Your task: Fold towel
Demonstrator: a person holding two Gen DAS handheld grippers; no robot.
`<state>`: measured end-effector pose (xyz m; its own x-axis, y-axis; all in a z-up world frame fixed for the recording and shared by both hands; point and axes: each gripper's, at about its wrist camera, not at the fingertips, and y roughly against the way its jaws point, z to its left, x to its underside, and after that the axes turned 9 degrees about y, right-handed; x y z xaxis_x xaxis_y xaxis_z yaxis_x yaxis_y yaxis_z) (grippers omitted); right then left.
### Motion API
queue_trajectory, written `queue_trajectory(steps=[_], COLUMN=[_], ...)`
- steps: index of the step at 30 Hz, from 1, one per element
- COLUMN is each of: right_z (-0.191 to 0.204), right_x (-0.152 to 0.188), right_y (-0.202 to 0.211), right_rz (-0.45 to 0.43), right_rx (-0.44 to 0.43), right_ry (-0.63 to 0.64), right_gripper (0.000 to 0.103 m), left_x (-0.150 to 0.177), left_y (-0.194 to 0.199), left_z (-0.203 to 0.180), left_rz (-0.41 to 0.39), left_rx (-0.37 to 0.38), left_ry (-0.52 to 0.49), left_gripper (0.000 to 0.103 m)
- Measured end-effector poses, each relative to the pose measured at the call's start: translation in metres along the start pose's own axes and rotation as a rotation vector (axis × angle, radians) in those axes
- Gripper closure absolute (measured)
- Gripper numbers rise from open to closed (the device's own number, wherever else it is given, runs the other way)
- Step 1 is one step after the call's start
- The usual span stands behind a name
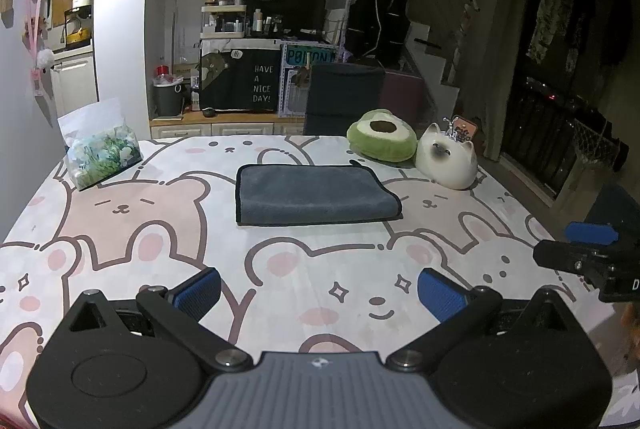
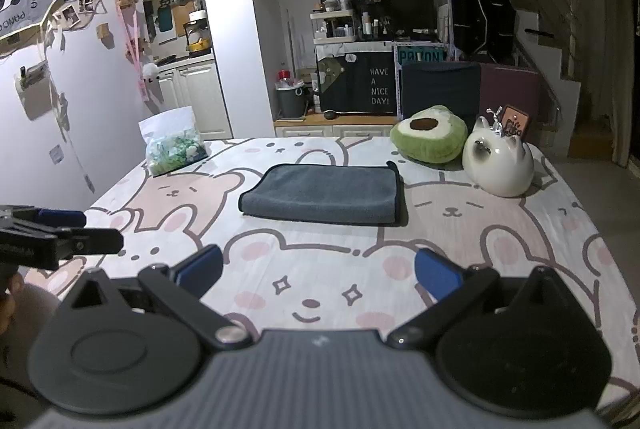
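Observation:
A grey-blue towel lies folded into a flat rectangle on the bear-print tablecloth, past the table's middle; it also shows in the right wrist view. My left gripper is open and empty, over the near part of the table, well short of the towel. My right gripper is open and empty, also short of the towel. Each gripper shows at the edge of the other's view: the right one at the right, the left one at the left.
A green avocado plush and a white cat figure stand at the far right of the table. A bag with a green print stands at the far left. A dark chair back is behind the table's far edge.

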<state>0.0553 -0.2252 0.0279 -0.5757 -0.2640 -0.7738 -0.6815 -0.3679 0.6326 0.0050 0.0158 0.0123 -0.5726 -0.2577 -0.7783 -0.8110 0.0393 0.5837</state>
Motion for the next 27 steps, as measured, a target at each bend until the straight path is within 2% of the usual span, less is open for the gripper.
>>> queue_trajectory(steps=[27], right_z=[-0.0004], right_x=[0.0088], right_y=[-0.0027], right_rz=[0.016], right_rx=[-0.002], right_ry=[0.006], right_gripper=[0.0], left_x=[0.0078], left_y=[-0.0031], left_z=[0.001], left_rz=[0.015], left_rx=[0.005], left_ry=[-0.001], left_gripper=[0.0])
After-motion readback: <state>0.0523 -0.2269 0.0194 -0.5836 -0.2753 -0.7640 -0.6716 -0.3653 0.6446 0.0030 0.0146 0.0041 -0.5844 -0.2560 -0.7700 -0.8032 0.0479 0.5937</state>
